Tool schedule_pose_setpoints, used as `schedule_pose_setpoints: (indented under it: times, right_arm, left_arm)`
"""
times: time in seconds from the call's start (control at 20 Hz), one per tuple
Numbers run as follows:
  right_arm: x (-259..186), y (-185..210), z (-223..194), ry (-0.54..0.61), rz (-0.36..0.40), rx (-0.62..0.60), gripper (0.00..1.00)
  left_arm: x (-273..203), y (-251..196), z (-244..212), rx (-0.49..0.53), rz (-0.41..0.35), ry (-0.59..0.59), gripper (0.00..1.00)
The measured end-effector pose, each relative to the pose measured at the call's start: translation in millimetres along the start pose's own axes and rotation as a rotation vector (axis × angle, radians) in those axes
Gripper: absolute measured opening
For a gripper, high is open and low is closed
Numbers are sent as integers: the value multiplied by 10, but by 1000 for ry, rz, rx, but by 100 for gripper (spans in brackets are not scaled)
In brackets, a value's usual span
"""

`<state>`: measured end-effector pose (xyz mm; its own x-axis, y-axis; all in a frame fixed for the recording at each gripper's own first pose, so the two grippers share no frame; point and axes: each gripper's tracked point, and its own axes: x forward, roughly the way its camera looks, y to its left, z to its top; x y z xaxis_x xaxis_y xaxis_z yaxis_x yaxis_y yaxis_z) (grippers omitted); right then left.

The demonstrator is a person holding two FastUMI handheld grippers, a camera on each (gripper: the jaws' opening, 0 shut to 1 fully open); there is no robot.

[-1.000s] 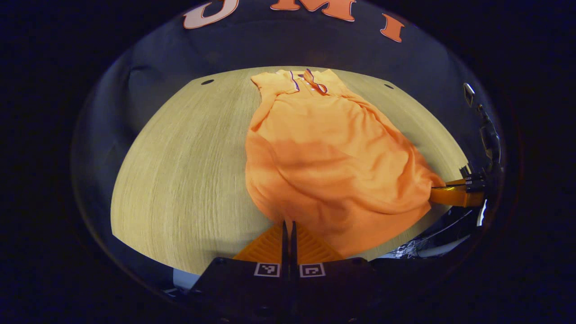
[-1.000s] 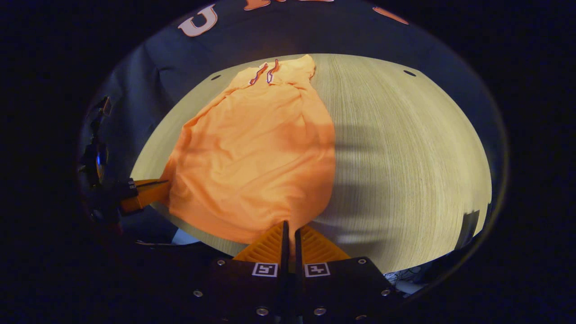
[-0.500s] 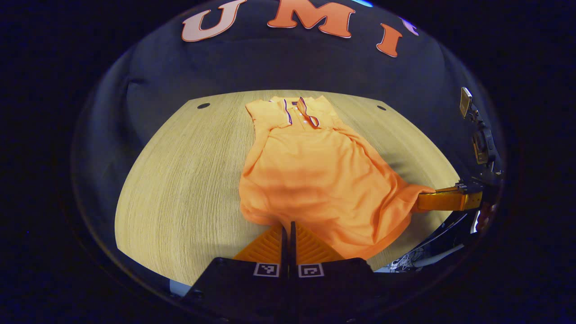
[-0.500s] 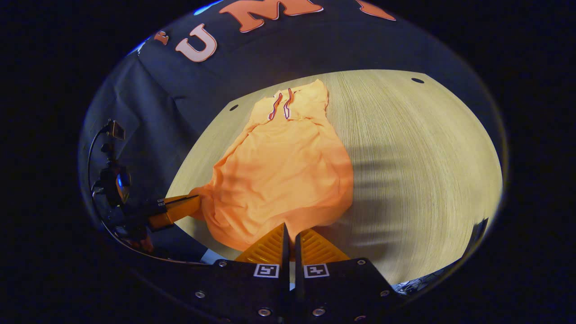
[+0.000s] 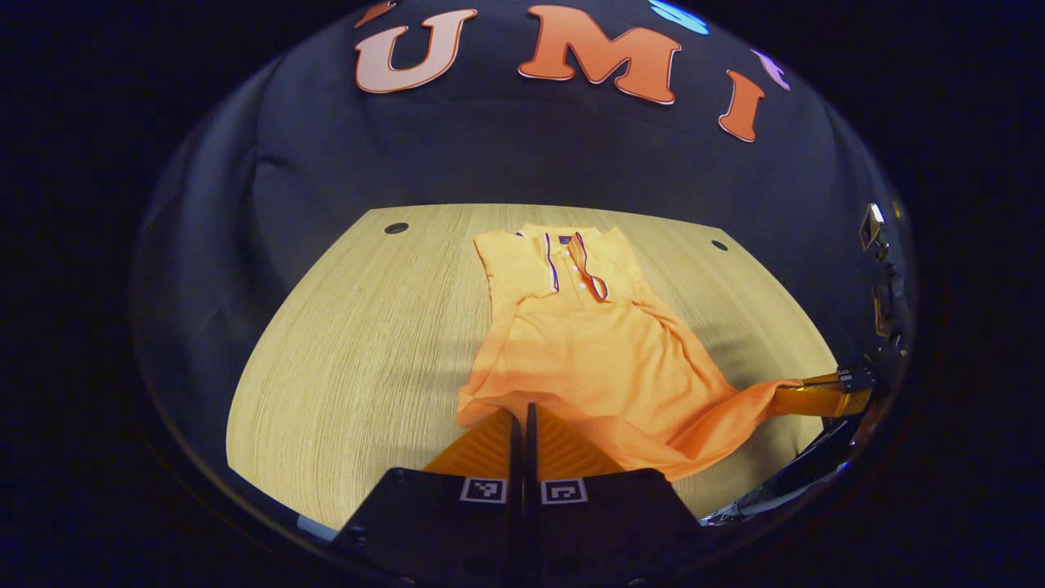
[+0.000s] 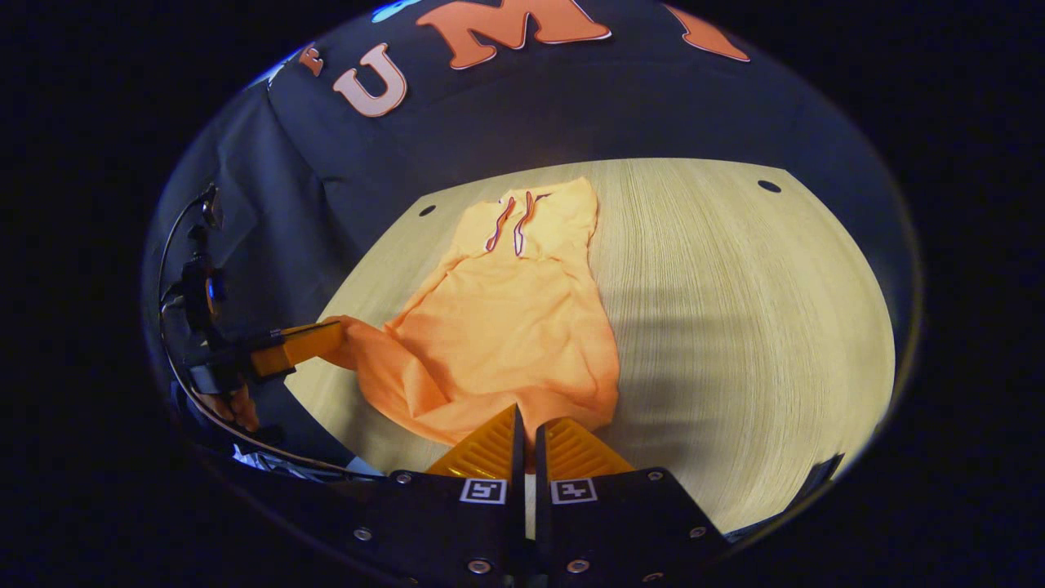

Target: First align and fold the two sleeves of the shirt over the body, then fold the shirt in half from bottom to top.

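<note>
Shirt [image 5: 588,359]: one, orange, collar far end on table [image 5: 343,343]. My two grippers, left [image 5: 520,418] and right [image 6: 526,416], each clamped on hem corner (hem raised).

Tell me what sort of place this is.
Likely a recording booth: a black cloth wall behind a light wood-grain table, an orange polo shirt laid out, handheld grippers pinching its hem.
</note>
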<state>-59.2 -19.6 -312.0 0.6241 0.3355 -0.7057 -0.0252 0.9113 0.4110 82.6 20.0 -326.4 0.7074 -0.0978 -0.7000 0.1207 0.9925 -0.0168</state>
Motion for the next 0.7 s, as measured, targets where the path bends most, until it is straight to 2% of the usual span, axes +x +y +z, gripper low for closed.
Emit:
schedule_pose_setpoints:
  times: [0.3, 0.7]
  right_arm:
    - [189, -10, 607, -48, -25, 24, 6]
    - [535, -86, 1174, -52, -65, 25, 6]
  left_arm:
    - [269, 65, 545, 19, -45, -20, 1]
    - [743, 128, 1206, 49, -99, -21, 1]
